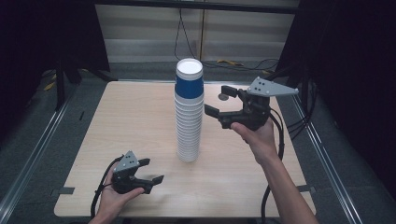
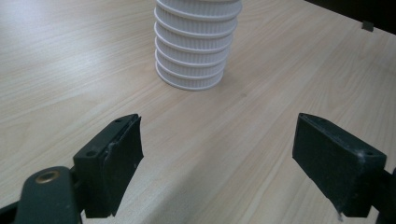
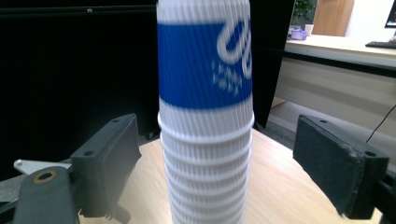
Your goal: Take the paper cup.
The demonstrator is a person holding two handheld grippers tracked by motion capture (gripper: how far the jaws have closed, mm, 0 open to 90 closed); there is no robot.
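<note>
Left gripper (image 1: 150, 171) low, right gripper (image 1: 219, 101) raised, both fingers spread.

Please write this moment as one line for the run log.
left gripper: open, low near stack base | right gripper: open, raised beside top cup | cup stack: upright on table

The cup stack (image 1: 189, 112) stands upright mid-counter (image 1: 135, 126), the sole obstacle. Bare counter surrounds it on all sides. The right hand-held gripper (image 1: 219, 101) sits just beside its upper part, jaws spread wider than the stack; the left hand-held gripper (image 1: 152, 170) is low, near its base.
</note>
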